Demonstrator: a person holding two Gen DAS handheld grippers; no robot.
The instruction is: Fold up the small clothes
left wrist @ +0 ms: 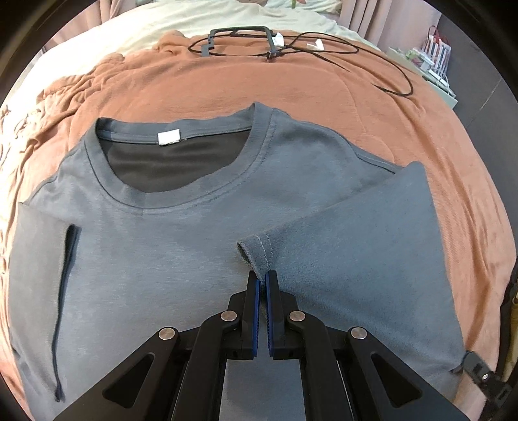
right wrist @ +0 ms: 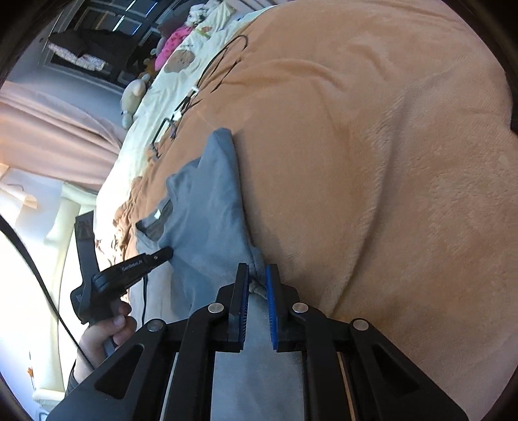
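- I see the bed under both my grippers, covered by an orange-brown blanket (left wrist: 323, 97) that spreads ahead of and to both sides of the jaws; a cream sheet (left wrist: 162, 26) shows past its far edge.
- The grey-blue T-shirt (left wrist: 155, 246) lies flat on the blanket right in front of my left jaws, neckline (left wrist: 181, 191) away from me, white label (left wrist: 169, 137) inside the collar.
- One sleeve (left wrist: 372, 259) is folded in over the shirt's chest, to the right of the left jaws; the other side of the shirt is already folded in, far to their left.
- My left gripper (left wrist: 262, 280) is clenched on the hem of that folded sleeve, the cloth pinched at the tips.
- My right gripper (right wrist: 257, 280) grasps a bunched edge of the shirt between its blue pads; its jaws are not fully together.
- In the right wrist view, a hand (right wrist: 103, 336) holds the left gripper, well to the left of the right jaws.
- A black cable (left wrist: 372, 61) and a black frame (left wrist: 239, 35) lie on the blanket far ahead of the left jaws.
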